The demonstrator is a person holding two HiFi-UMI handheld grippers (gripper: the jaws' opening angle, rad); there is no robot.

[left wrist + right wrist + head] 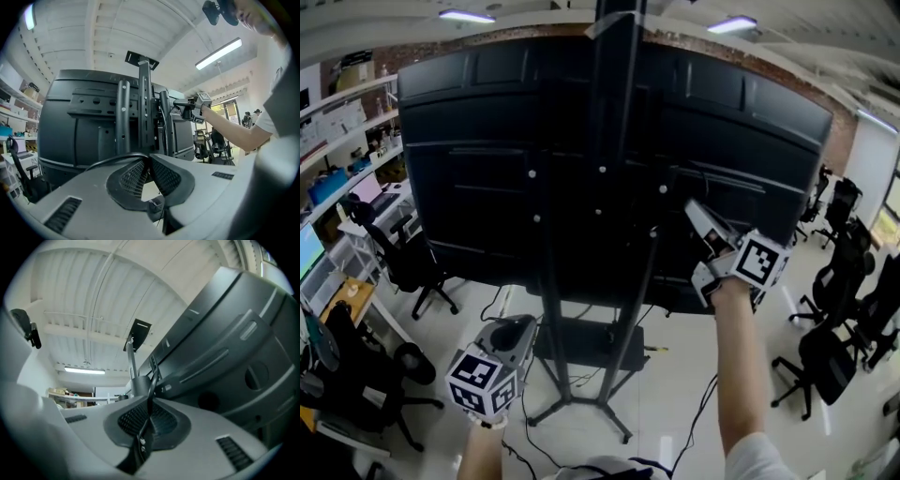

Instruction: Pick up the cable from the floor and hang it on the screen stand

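Note:
A big black screen (487,159) stands with its back to me on a black screen stand (614,103). My right gripper (694,211) is raised against the screen's back, right of the pole, shut on a thin black cable (152,383) that runs up toward the stand (133,366). My left gripper (525,328) is low and left of the stand's legs. In the left gripper view its jaws (149,161) are shut on the same black cable (110,161), which loops out to the left. That view also shows the right gripper (187,107) by the stand's uprights (144,108).
Office chairs (412,258) and desks line the left side, and more chairs (825,361) stand at the right. The stand's base legs (581,398) spread over the pale floor. A loose black cable (705,398) trails on the floor beside my right arm.

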